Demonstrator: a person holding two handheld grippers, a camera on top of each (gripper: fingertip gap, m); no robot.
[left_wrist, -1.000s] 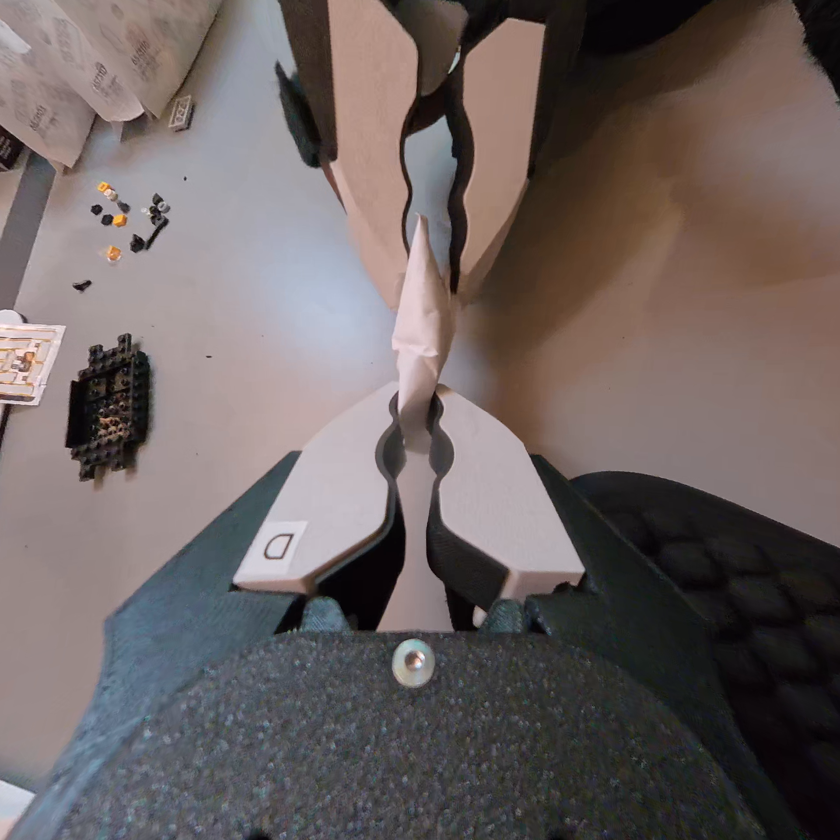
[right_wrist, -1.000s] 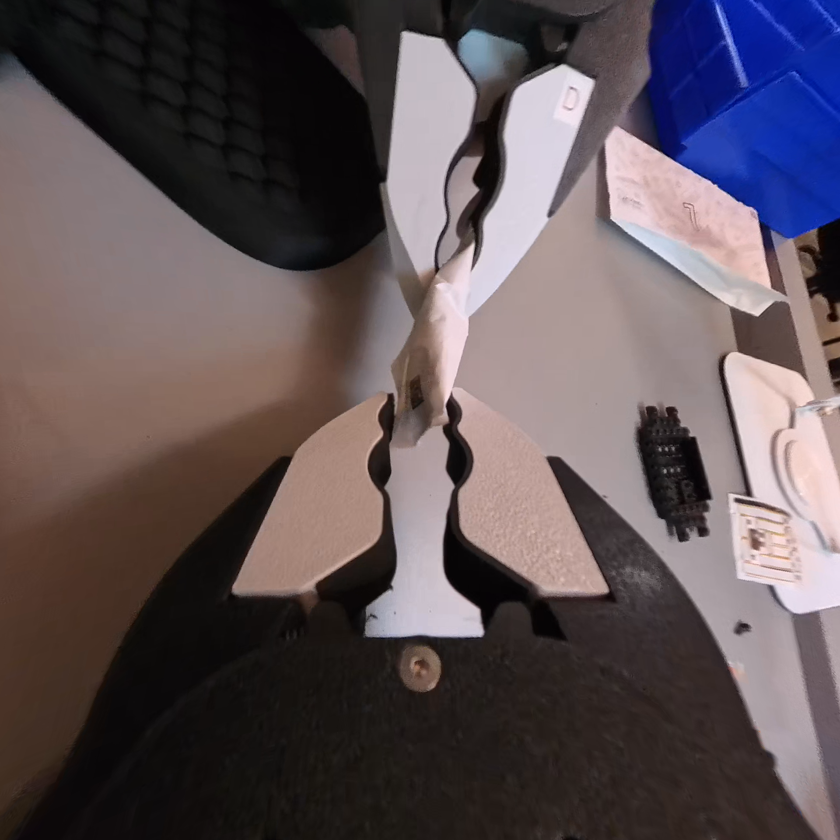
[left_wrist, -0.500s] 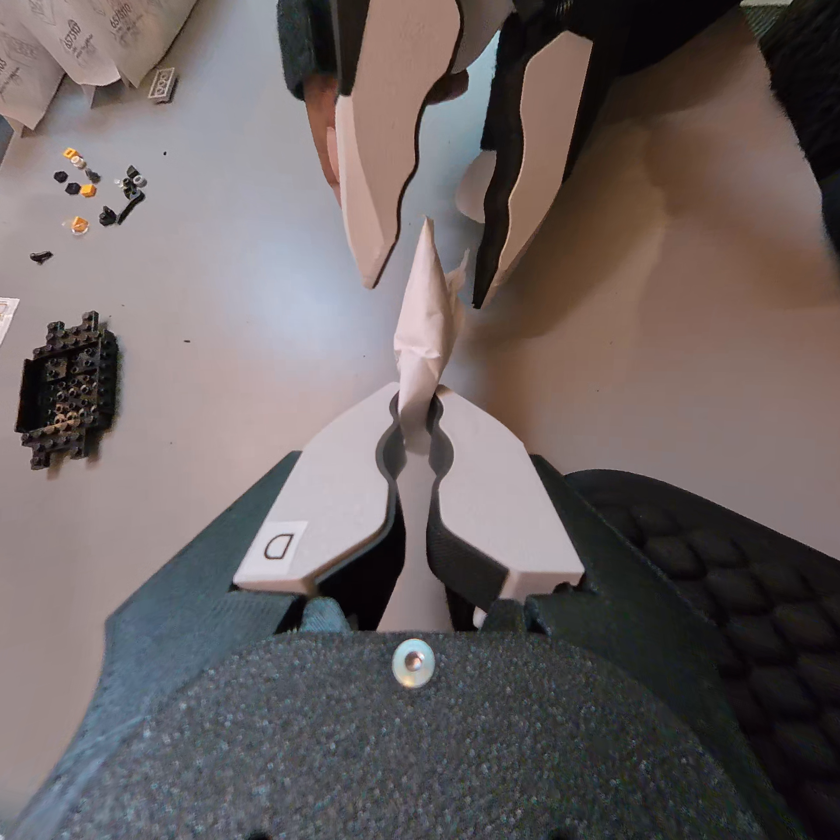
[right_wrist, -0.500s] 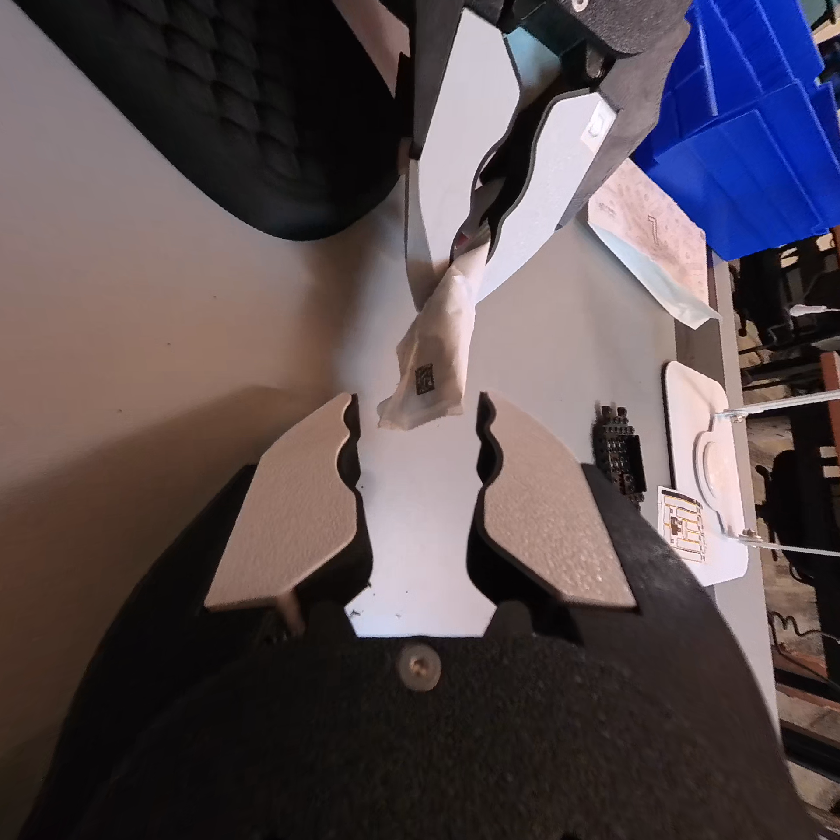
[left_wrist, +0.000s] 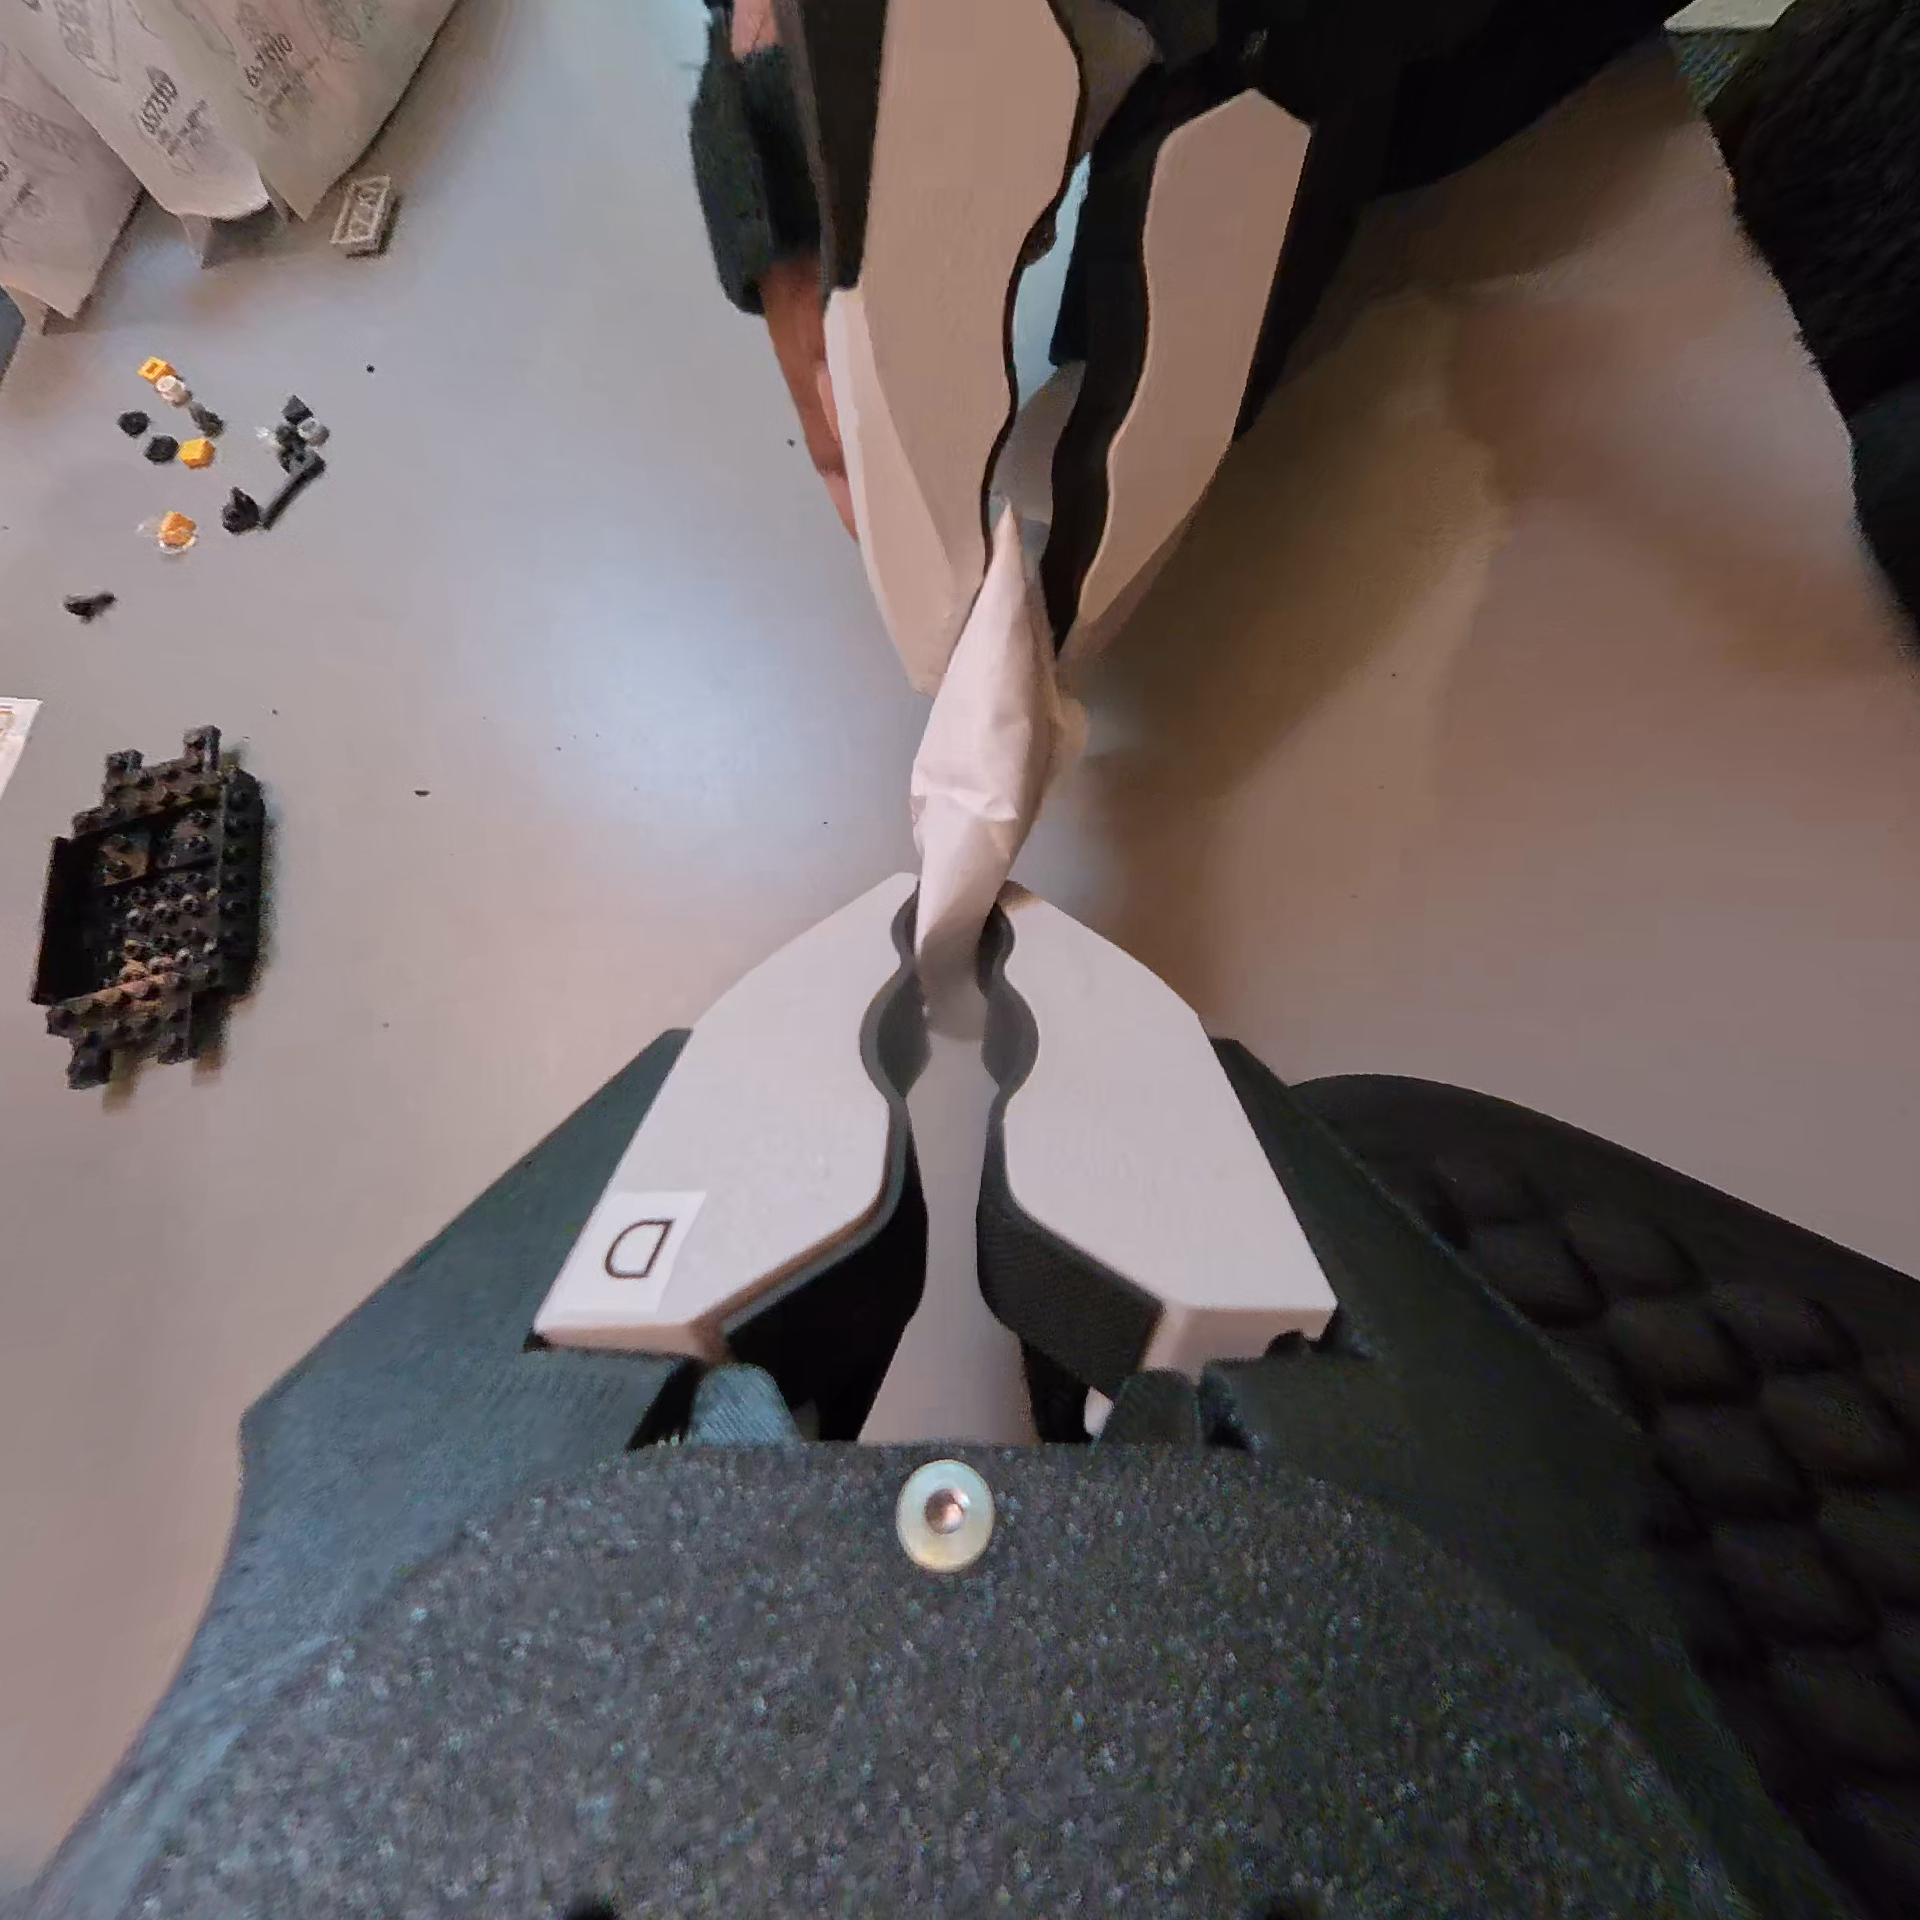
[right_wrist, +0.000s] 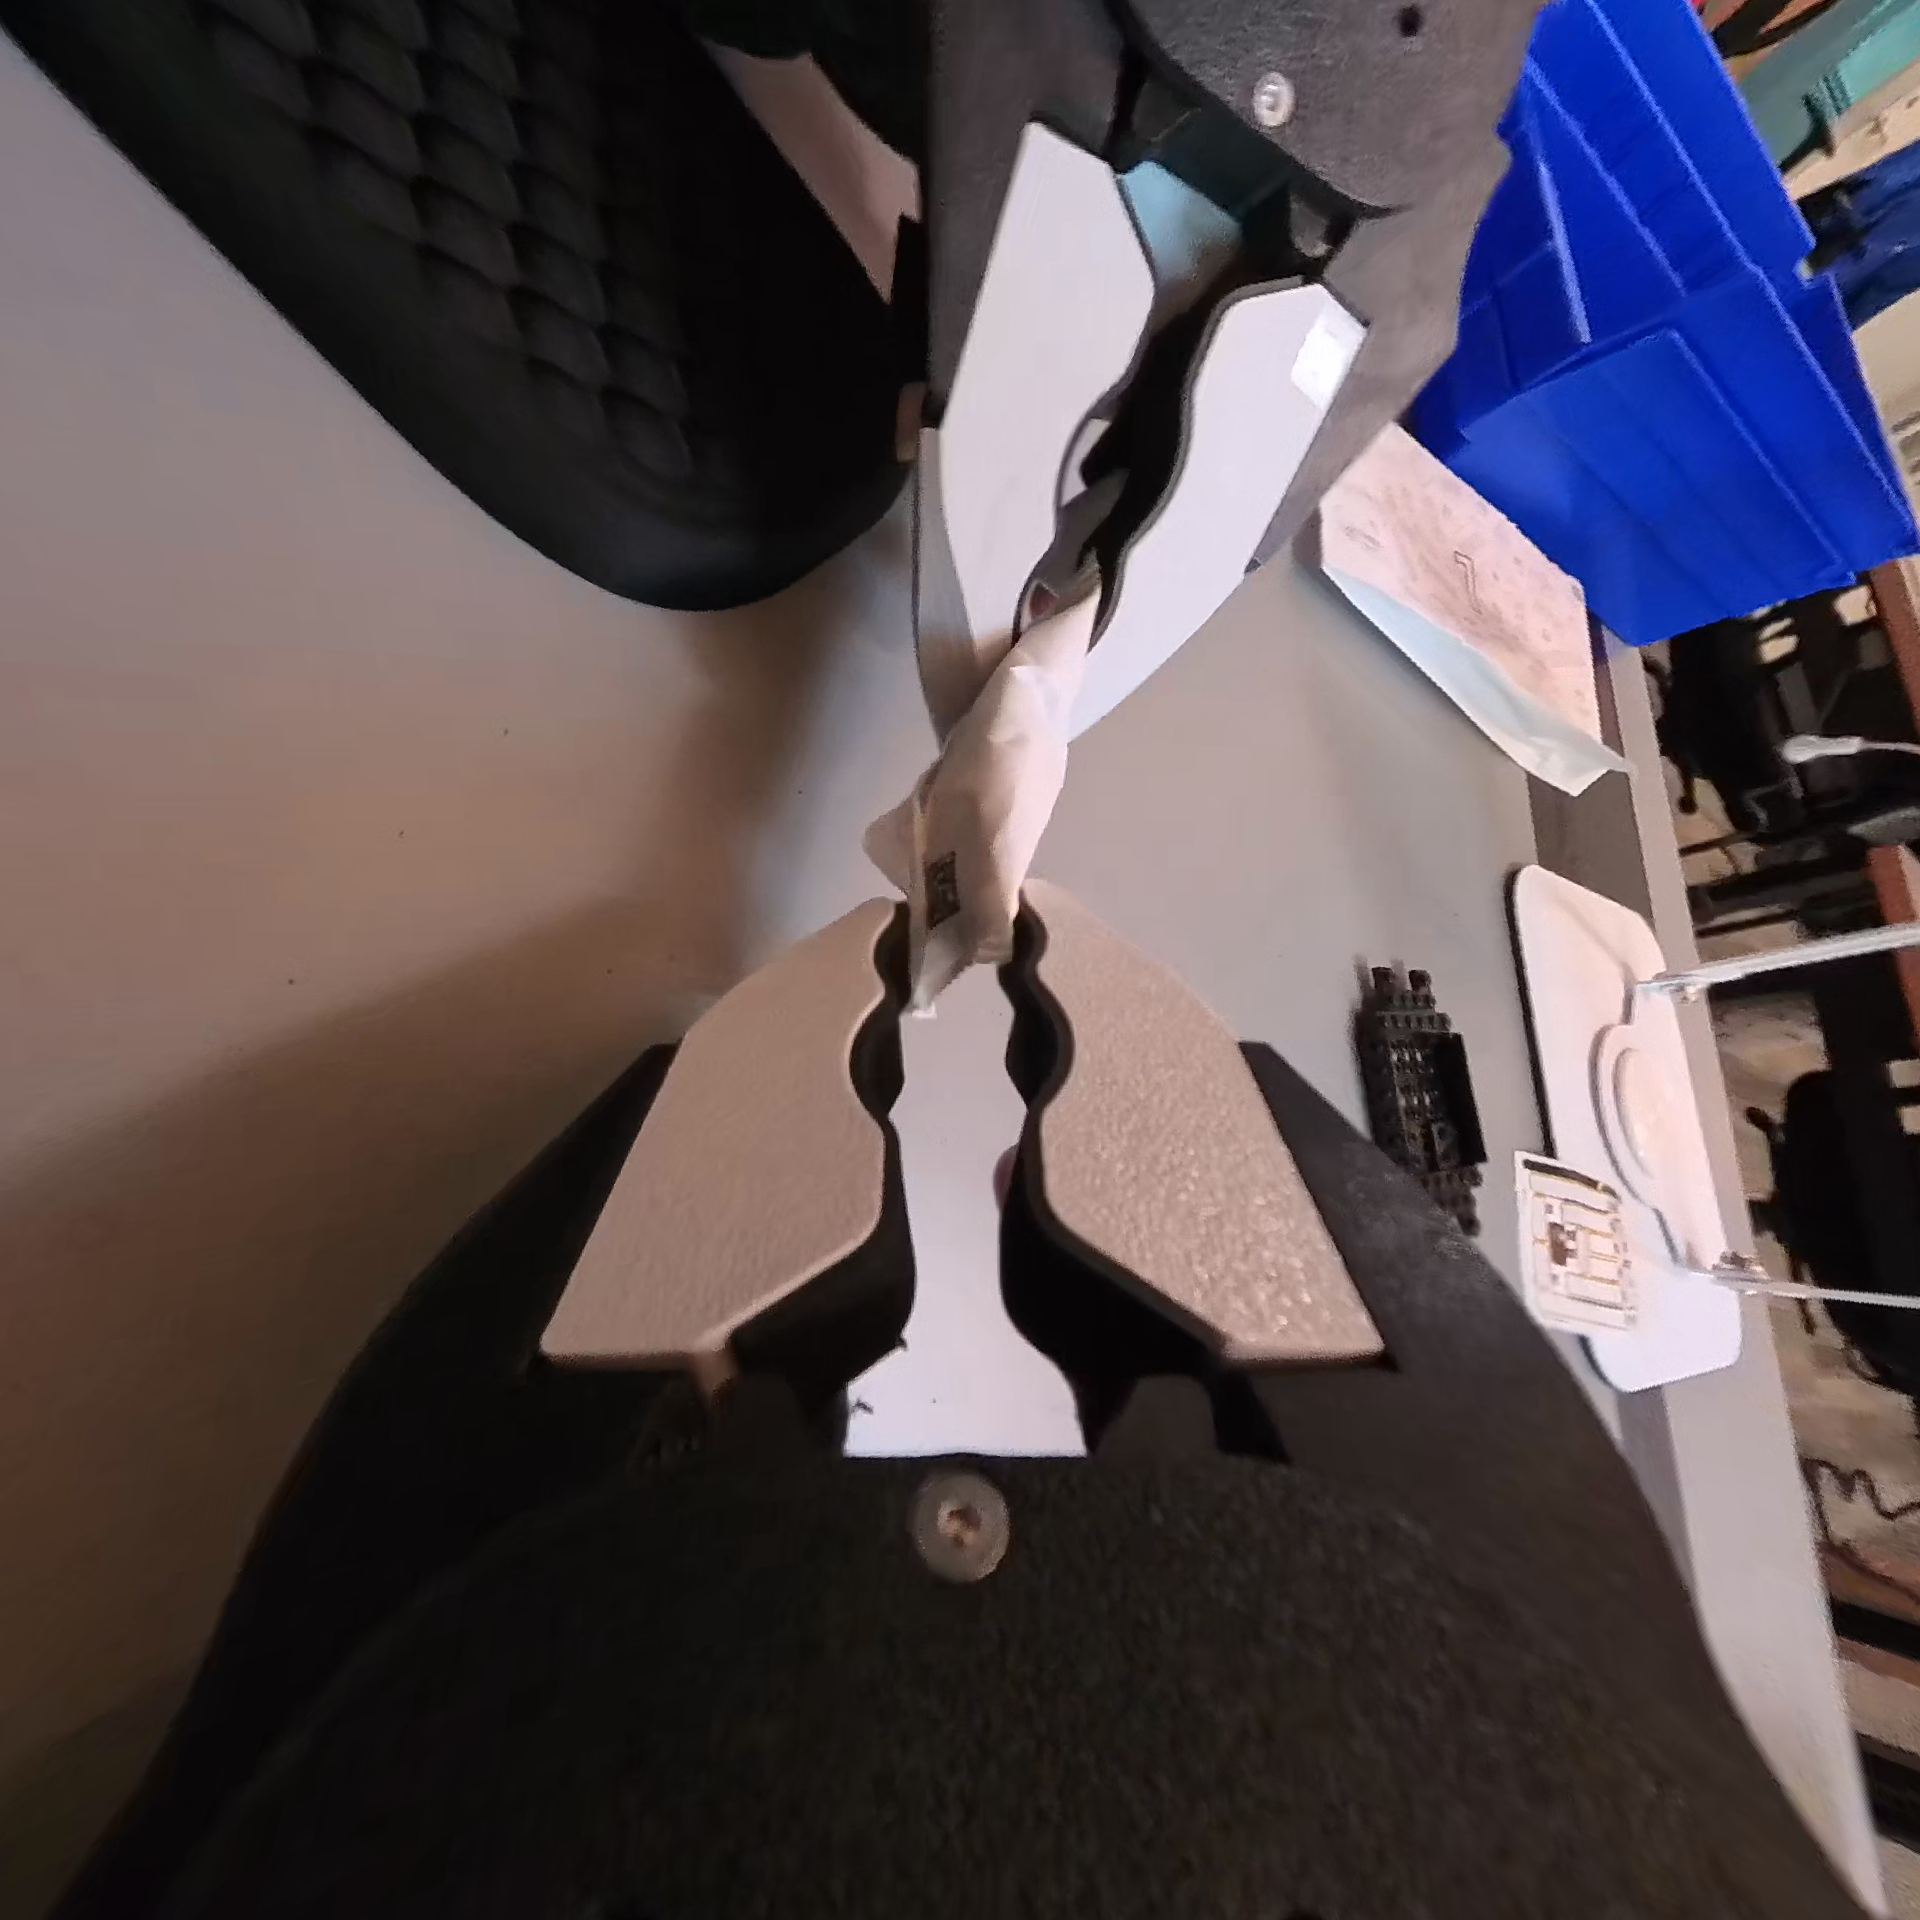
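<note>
1. Left gripper (left_wrist: 958, 891), lower centre of the left wrist view: its two pale fingers are drawn narrow and pinch the near end of a small white paper packet (left_wrist: 987, 748). A lettered sticker sits on the left-hand finger.
2. Right gripper (right_wrist: 958, 914), lower centre of the right wrist view: its jaws are likewise drawn narrow, clamping the opposite end of the same paper packet (right_wrist: 987, 790), beside a small dark printed square on the paper.
3. Governing relation: the packet spans the gap between the two grippers, which face each other tip to tip. Its long axis runs up the frame in both views, leaning slightly right toward the top. The paper is twisted and creased at mid-length. It hangs above the surface, touching nothing but the fingers. Neither gripper is nearer; each holds one end. In the left wrist view the right gripper (left_wrist: 1023, 613) enters from the upper centre.
4. Surface: a smooth grey table (left_wrist: 540, 727), warmly shadowed at the right of the left wrist view.
5. Left wrist view, left side: a black brick assembly (left_wrist: 151, 904) at mid-height; above it, scattered small black and orange pieces (left_wrist: 223, 457); printed paper bags (left_wrist: 187, 114) in the upper left corner.
6. A black quilted garment (left_wrist: 1662, 1455) fills the lower right.
7. Right wrist view, right side: blue bins (right_wrist: 1662, 312) at upper right, a printed sheet (right_wrist: 1475, 613) below them, and a white tray (right_wrist: 1600, 1091) at the table edge beside the brick assembly. Chairs and cables beyond are blurred.
</note>
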